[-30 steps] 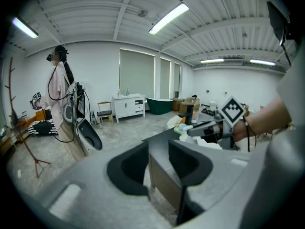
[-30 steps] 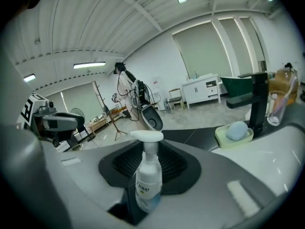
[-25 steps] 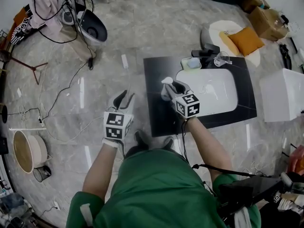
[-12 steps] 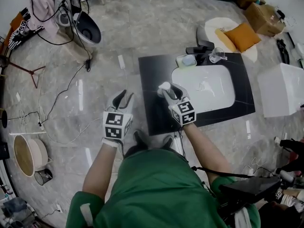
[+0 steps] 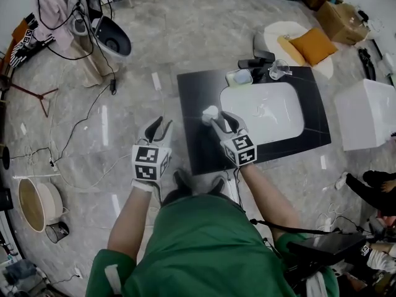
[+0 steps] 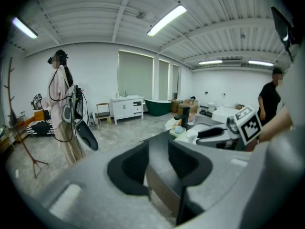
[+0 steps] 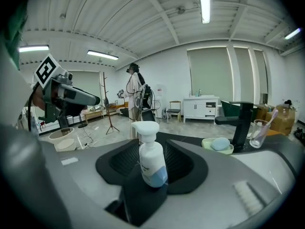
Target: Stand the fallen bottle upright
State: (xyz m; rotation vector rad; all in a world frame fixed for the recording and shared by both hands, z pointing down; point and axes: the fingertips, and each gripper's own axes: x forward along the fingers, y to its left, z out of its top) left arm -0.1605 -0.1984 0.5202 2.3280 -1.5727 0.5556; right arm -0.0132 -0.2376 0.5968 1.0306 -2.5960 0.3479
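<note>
A black bench [image 5: 198,147] with a white sink [image 5: 247,104] stands on a grey stone floor [image 5: 204,30]. The spray bottle [image 7: 151,163] stands upright near the bench's left edge, between the right gripper's [image 5: 219,117] fingers, which have just been opening and stand clear of it. The left gripper [image 5: 164,126] hovers beside the bench, fingers apart and empty.

No text can be read: print on the bottle [image 7: 152,165] between the right gripper's [image 5: 221,119] jaws, which have just been opening, is too small.
</note>
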